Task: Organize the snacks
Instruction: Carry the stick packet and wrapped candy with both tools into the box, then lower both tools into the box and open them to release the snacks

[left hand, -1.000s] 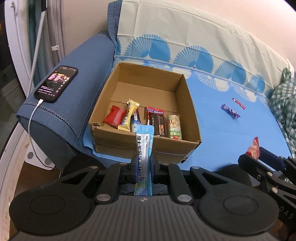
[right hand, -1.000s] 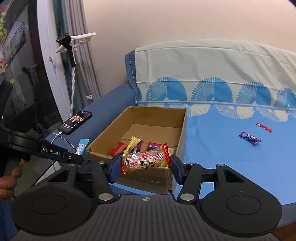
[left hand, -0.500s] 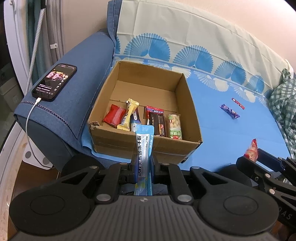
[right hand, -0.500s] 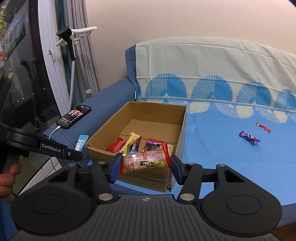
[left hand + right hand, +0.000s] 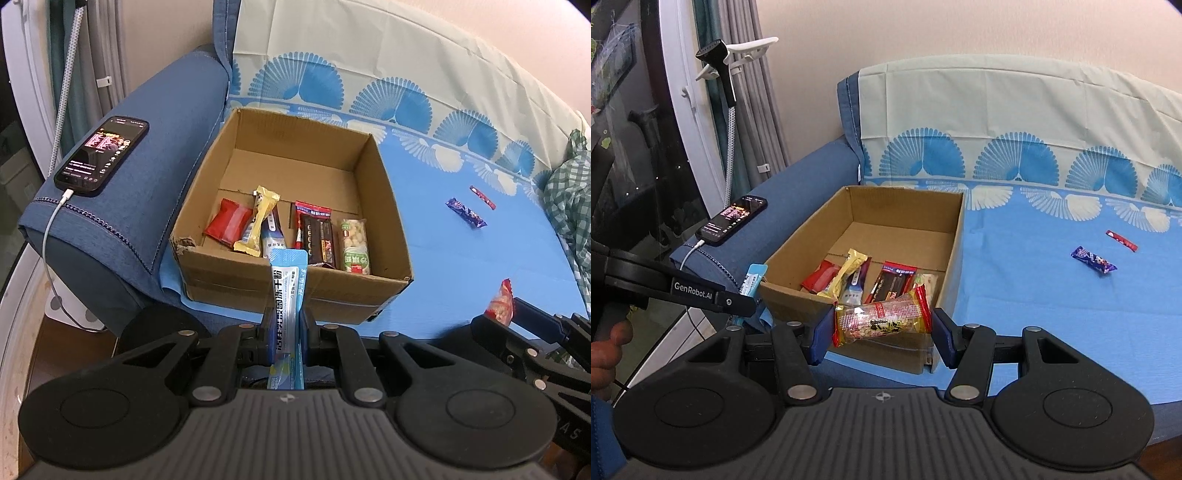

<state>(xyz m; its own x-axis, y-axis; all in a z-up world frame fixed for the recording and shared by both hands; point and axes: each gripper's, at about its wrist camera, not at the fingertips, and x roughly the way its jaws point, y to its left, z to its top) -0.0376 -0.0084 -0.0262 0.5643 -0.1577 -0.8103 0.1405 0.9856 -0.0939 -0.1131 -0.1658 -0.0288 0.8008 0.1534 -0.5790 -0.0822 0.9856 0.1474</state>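
Left wrist view: left claw pinched tight on a light blue sachet, held upright, its top edge just over the near wall of the cardboard box. Box sits on the sofa's blue sheet beside the armrest; a row of snacks already lies along the near side inside. Right claw shows at the right edge with a red-ended pack. To do it well: carry the sachet clear over the near wall before letting go, aim for a gap next to the row, lay it flat, not on top of the others.

Right wrist view: right claw half spread, pinching a peanut pack crosswise by its ends, just in front of the box's near wall. Lift over the rim, drop toward the bare far floor. Purple bar and red stick lie loose on the sheet, well apart from the box, so judged not finished. Phone on the armrest: keep clear.
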